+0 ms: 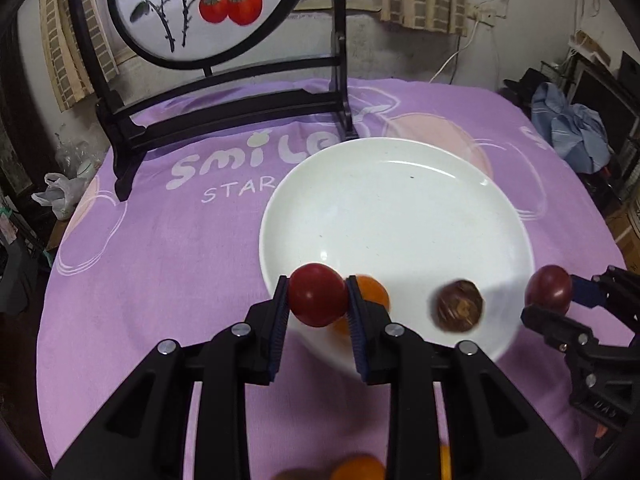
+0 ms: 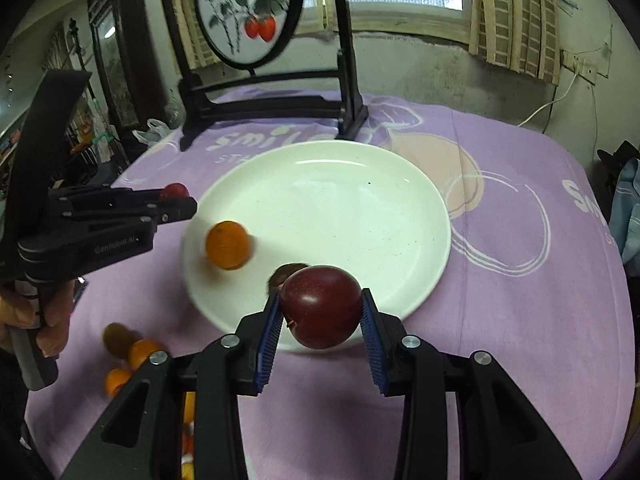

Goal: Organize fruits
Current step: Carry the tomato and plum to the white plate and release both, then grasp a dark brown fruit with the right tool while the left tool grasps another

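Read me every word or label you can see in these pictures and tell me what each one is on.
"smile": big white letters on the purple tablecloth, the end partly hidden by the white plate.
"STAR": smaller white letters below it, cut off by the plate.
"S": start of a repeated print at the cloth's right edge; the rest is out of view.
Left gripper: small pale lettering on its body, too blurred to read reliably.
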`<state>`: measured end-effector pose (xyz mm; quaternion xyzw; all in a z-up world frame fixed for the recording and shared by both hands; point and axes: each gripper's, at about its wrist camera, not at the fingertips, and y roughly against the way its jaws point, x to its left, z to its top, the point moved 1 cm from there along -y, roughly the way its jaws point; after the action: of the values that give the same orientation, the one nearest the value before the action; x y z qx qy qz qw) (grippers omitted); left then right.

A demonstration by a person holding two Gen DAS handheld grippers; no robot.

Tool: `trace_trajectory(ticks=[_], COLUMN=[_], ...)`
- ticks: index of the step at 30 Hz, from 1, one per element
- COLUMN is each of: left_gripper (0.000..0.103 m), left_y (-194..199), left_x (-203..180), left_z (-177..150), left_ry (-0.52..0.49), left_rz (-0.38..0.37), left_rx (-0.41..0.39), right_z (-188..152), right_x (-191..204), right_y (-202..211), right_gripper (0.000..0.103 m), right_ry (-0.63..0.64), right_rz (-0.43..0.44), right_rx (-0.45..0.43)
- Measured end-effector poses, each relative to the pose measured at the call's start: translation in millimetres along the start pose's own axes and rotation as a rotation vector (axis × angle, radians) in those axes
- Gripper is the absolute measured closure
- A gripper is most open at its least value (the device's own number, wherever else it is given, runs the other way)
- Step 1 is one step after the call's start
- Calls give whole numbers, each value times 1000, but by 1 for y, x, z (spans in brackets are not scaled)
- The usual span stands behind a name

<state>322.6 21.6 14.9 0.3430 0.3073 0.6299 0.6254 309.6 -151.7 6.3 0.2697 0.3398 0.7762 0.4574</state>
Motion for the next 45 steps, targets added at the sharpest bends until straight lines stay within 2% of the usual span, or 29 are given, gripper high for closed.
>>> trace_trajectory(ticks=[7, 8, 10, 11, 12, 13, 14, 16, 19, 23, 29, 34, 39, 45], left_gripper=[74, 66, 56, 45, 35, 18, 16, 16, 15, 13, 10, 10, 10, 10], left_y=[-45, -50, -50, -47, -43, -36, -31, -17, 2, 30, 65, 80, 86, 95], left_x=[12, 13, 13, 11, 9, 6, 5, 5, 9, 13, 9, 7, 10, 17], left_z=[11, 12, 12, 12, 13, 12, 13, 11, 2, -19, -67, -117, -164, -201], left_ry=[59, 71, 93, 89, 77, 59, 51, 36, 56, 83, 89, 105, 111, 153], left_rz=[3, -1, -21, -17, 6, 60, 83, 90, 90, 48, 48, 35, 33, 2], left_rx=[47, 59, 38, 25, 13, -4, -21, -45, -31, -28, -51, -26, 21, 43], right_z=[5, 5, 6, 5, 5, 4, 3, 2, -4, -22, -66, -100, -136, -173], right_x=[-12, -12, -13, -14, -15, -15, -16, -16, -16, -15, -7, 2, 11, 24], right_y=[-37, -40, -44, -43, -42, -40, -37, -27, -12, 15, 50, 75, 95, 103], right_gripper=[63, 63, 63, 62, 62, 60, 57, 54, 53, 46, 45, 40, 40, 40], right_ry=[-17, -14, -13, -18, -23, -28, -33, -42, -55, -69, -84, -92, -100, -44], right_rz=[-32, -40, -74, -92, -92, -87, -86, -79, -68, -63, -88, -89, -79, -81], right_rx=[51, 56, 51, 46, 41, 34, 29, 12, -2, -22, -17, -15, -8, 42])
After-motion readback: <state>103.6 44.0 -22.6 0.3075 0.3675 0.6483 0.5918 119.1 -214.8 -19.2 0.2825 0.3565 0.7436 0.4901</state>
